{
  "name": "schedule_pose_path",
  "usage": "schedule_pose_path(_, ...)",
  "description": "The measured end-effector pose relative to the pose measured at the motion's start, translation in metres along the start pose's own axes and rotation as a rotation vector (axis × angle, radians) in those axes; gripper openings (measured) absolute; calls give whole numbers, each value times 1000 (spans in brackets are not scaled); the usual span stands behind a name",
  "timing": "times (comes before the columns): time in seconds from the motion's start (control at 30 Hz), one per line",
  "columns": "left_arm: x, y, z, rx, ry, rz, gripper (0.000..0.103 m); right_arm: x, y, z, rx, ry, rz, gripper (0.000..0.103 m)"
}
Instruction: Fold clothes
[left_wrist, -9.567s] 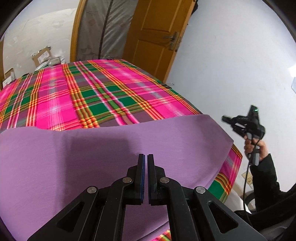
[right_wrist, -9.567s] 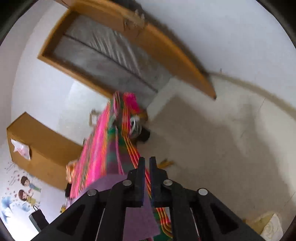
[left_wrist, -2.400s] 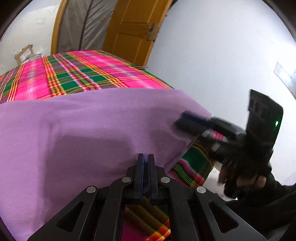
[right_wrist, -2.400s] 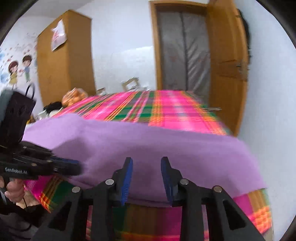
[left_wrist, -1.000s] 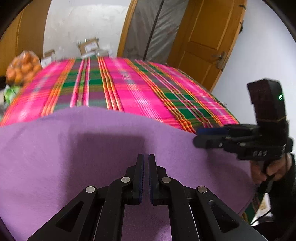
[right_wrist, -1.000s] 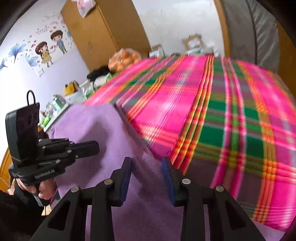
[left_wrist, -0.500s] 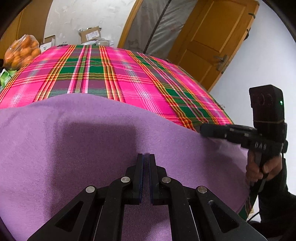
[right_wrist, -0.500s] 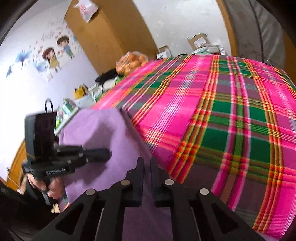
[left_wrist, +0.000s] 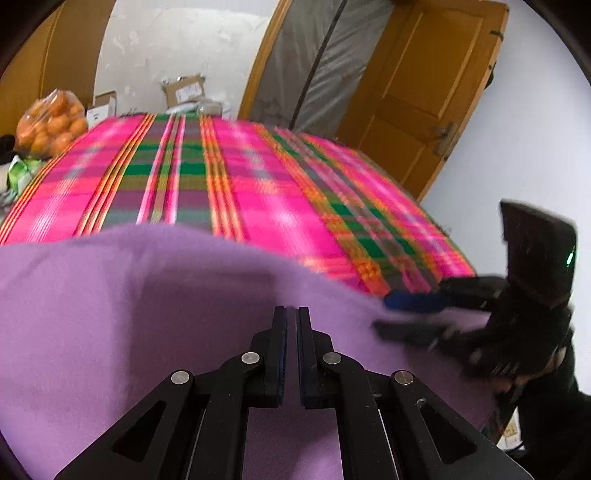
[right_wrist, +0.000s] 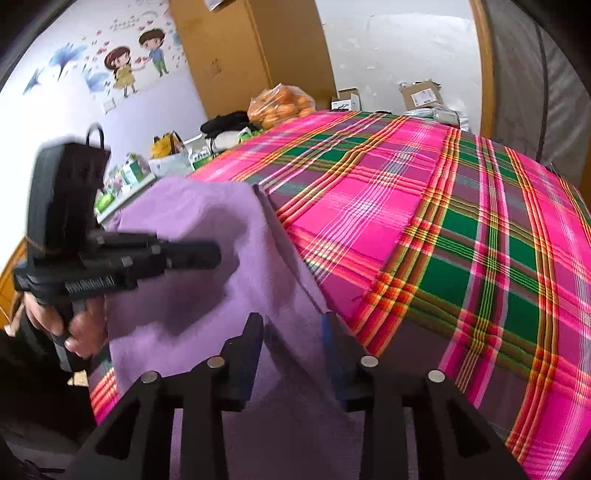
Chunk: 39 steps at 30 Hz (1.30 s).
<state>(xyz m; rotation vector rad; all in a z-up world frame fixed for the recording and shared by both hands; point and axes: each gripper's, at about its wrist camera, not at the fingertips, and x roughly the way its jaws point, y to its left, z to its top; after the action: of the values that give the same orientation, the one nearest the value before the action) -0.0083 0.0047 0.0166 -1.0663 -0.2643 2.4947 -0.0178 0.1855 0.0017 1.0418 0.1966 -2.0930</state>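
Note:
A purple cloth (left_wrist: 122, 306) lies over the near edge of a table covered with a pink and green plaid cloth (left_wrist: 258, 192). My left gripper (left_wrist: 291, 314) is shut above the purple cloth; I cannot tell whether cloth is pinched between its fingers. It also shows at the left in the right wrist view (right_wrist: 207, 254). My right gripper (right_wrist: 291, 325) is open, with the purple cloth's edge (right_wrist: 280, 258) running between its jaws. It also shows at the right in the left wrist view (left_wrist: 413, 314), with one finger above and one below the cloth's corner.
A bag of oranges (right_wrist: 280, 101), boxes (right_wrist: 421, 94) and small items stand beyond the table's far and left sides. A wooden wardrobe (right_wrist: 251, 55) and a wooden door (left_wrist: 424, 88) stand behind. A white wall is at the right.
My right gripper has gone from shut to open, and now straddles the purple cloth's edge. The left gripper stays shut and has moved little.

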Motion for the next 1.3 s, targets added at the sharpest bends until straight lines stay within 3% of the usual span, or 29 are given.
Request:
schedule_pose_path(0.17, 4, -15, 14, 22, -37, -4, 5, 1, -2, 0, 5, 7, -2, 35)
schedule_pose_path(0.27, 16, -24, 24, 35, -38, -19, 5, 2, 1, -1, -7, 9, 9, 41)
schedule_pose_path(0.37, 34, -20, 24, 27, 40, 43, 5, 1, 2, -2, -19, 7, 29, 41)
schedule_pose_path(0.57, 33, -10, 8, 7, 82, 81, 5, -19, -13, 3, 24, -61, 33, 41)
schedule_pose_path(0.63, 31, -9, 6, 5, 74, 75, 5, -23, -21, 7, 56, -81, 18, 34)
schedule_pose_path(0.67, 30, -9, 5, 4, 71, 73, 5, -21, -23, 9, 61, -74, 10, 29)
schedule_pose_path(1.0, 18, -1, -4, -29, 37, 23, 5, 9, -7, 12, -36, 42, 4, 29)
schedule_pose_path(1.3, 12, 8, -8, -68, 24, -14, 5, 12, 6, 15, -127, 59, -56, 29)
